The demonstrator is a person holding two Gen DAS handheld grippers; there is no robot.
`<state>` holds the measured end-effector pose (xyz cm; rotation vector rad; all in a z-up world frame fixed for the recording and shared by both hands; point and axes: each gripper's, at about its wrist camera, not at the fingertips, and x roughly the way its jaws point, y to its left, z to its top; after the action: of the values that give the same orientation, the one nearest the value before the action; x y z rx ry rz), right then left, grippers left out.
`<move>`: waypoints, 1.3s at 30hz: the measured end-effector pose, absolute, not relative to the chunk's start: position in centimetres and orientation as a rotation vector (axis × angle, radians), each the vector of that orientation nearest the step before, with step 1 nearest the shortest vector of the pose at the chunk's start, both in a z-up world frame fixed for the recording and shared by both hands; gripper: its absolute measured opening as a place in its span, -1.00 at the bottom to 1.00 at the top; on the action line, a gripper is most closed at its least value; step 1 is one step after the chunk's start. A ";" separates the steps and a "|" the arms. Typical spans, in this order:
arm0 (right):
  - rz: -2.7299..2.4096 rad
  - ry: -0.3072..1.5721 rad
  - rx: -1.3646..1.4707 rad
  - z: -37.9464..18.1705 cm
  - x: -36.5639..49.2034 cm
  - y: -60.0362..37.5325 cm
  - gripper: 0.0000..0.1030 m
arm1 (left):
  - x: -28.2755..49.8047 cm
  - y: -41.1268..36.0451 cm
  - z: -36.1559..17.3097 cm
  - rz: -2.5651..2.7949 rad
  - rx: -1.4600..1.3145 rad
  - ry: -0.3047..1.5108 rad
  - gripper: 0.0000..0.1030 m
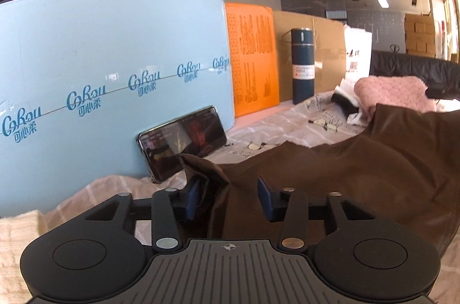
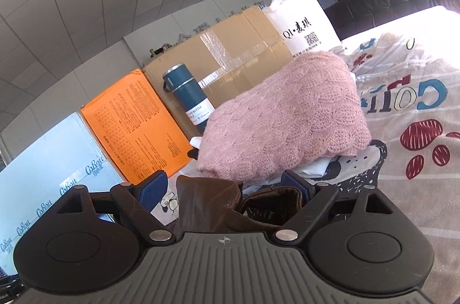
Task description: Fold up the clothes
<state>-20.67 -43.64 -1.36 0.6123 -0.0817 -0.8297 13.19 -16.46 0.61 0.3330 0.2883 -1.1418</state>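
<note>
Between our left tongs (image 1: pixel 230 197), pads wide apart, lies a bunched edge of the brown garment (image 1: pixel 359 174), ungripped; the rest spreads to their right over the sheet (image 1: pixel 287 125). Our right tongs (image 2: pixel 227 189) also stand wide, a brown fold (image 2: pixel 212 203) loose between them. Just ahead of these sits the pink knit (image 2: pixel 287 117); a phone (image 1: pixel 181 137) leans ahead-left of the left tongs.
</note>
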 end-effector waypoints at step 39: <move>0.024 0.405 -0.645 4.8 -7.8 -29.2 -0.84 | 1.8 -5.3 3.8 -1.467 0.295 -0.122 -0.79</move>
<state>-7.79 -29.20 4.83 -0.6447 0.4047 0.0241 1.83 -5.33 3.75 0.2949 -0.1224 -1.4669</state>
